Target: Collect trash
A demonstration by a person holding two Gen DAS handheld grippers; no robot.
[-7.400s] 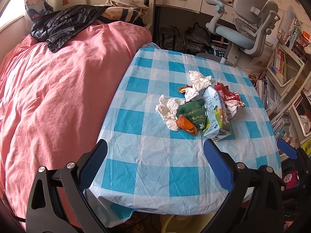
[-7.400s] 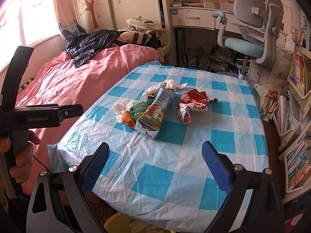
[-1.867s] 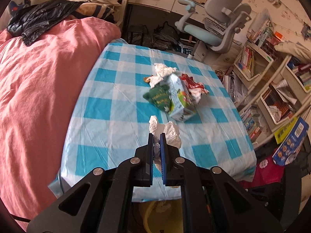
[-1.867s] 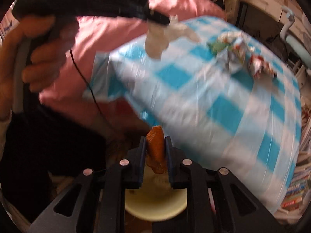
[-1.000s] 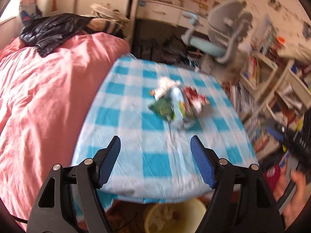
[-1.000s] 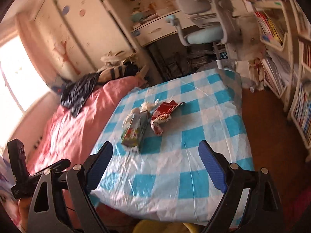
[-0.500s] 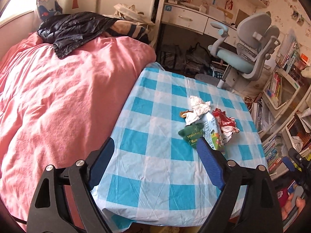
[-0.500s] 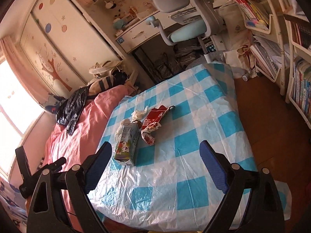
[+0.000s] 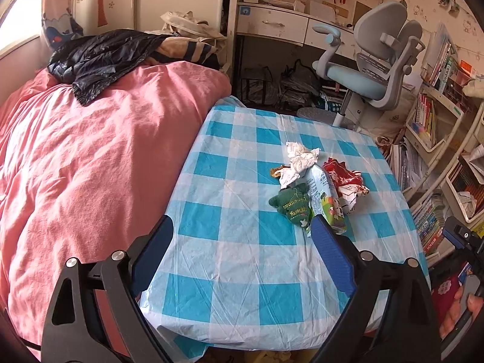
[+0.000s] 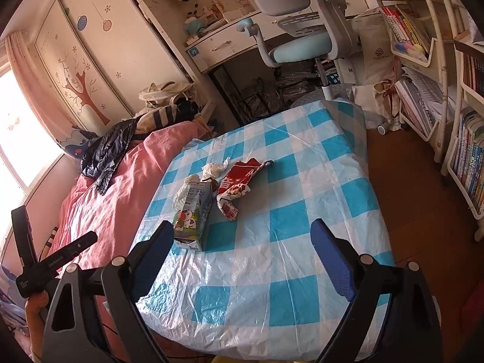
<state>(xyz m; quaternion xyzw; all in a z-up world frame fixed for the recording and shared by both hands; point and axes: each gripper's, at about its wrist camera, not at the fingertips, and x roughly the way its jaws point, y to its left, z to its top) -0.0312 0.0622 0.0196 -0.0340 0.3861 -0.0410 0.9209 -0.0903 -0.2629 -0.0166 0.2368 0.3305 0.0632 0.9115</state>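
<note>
**Trash heap ahead of both claws, nearer the left**

A small heap of trash is seen near the middle of a surface [image 9: 242, 181] covered in blue-and-white check plastic, beside a pink bed [image 9: 90, 166]. Both claws are held back at the near edge, well apart from the heap. The left claw [image 9: 242, 260] is empty and its jaws are opening, nearly wide, with nothing between them. The right claw [image 10: 242, 260] is also empty and stands wide open.

From the left claw, the heap lies ahead and slightly right: a green wrapper [image 9: 292, 204] nearest, touching a milk carton [image 9: 326, 201], with crumpled tissue [image 9: 299, 158] behind and a red wrapper [image 9: 348, 181] on the far right. The carton's long axis runs roughly away from the left claw. From the right claw, the carton [image 10: 193, 208] lies ahead and left, the red wrapper [image 10: 236, 186] just beside it. The green wrapper is judged the left claw's closest target.
</note>
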